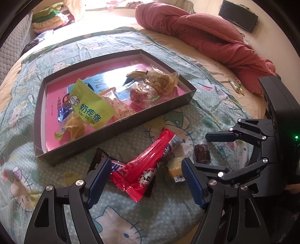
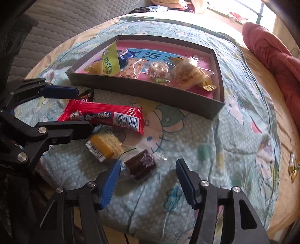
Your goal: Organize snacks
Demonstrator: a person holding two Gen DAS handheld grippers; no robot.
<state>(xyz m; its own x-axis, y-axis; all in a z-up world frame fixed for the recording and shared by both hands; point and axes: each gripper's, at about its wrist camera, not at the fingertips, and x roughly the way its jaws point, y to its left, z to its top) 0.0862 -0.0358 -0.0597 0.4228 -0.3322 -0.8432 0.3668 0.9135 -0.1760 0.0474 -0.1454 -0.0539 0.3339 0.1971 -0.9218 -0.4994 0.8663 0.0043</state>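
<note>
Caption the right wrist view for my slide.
Open right gripper nears a dark wrapped candy on the bedspread; snack tray waits beyond.

Bright daylight, strong fisheye bend

Sun from the window [image 2: 241, 11] blows out to white and throws hard glare across the glossy floor of the box [image 1: 116, 78]. Both views curve heavily toward black corners; the gripper fingers [image 2: 110, 180] cast soft shadows on the bedsheet [image 2: 187, 150].
</note>
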